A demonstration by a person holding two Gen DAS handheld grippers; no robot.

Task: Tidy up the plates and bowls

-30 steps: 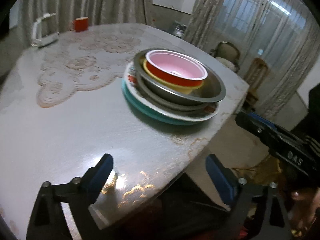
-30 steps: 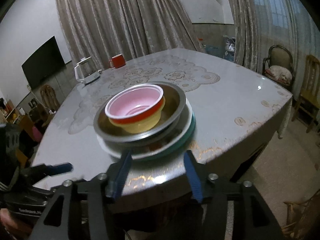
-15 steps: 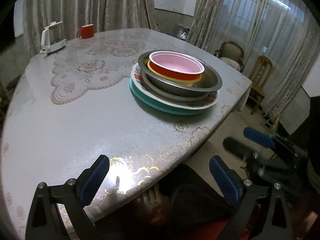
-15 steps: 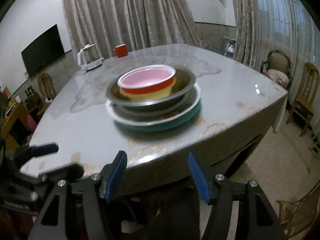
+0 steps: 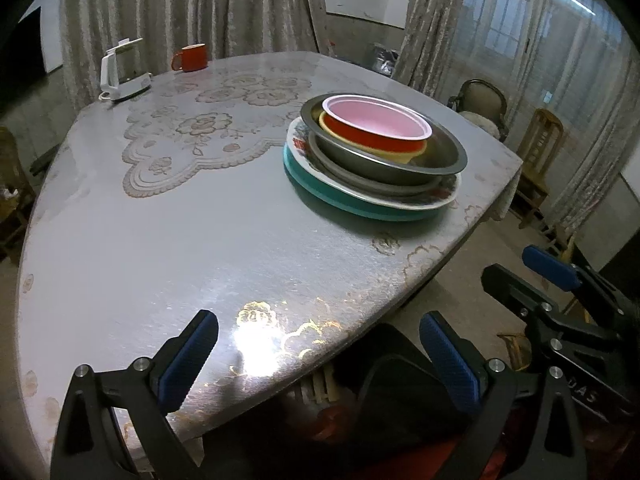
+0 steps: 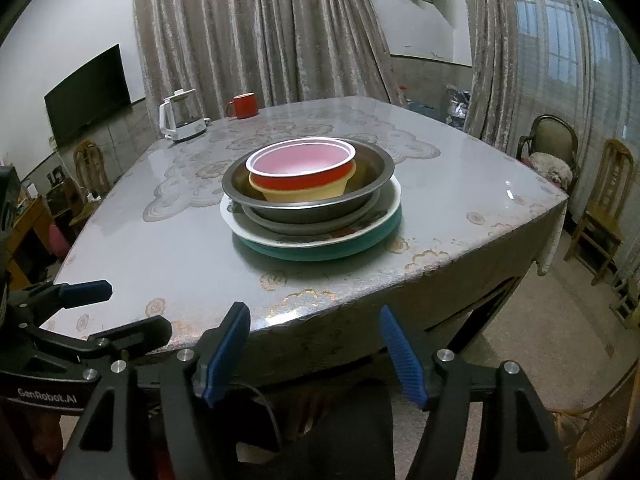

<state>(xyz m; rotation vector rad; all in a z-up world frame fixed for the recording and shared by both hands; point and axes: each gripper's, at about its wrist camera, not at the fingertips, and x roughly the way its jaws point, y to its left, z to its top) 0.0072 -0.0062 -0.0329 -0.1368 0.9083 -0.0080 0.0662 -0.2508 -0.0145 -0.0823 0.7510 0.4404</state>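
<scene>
The left tongs [image 5: 318, 354] gape wide and empty over the near edge of the surface [image 5: 168, 240]. The right tongs [image 6: 316, 346], blue ribbed pads on black frames, are opening with nothing between them, off the near corner. Beyond both, toward the right edge of the glossy, lace-patterned surface, stands the stack: a teal plate [image 6: 320, 250] at the bottom, a white plate [image 6: 256, 236], two nested metal bowls [image 6: 304, 204], then a yellow bowl [image 6: 308, 191] and a red bowl with a pink inside [image 6: 300, 166]. At the far corner sit a white kettle [image 6: 176, 118] and a red mug [image 6: 244, 106].
</scene>
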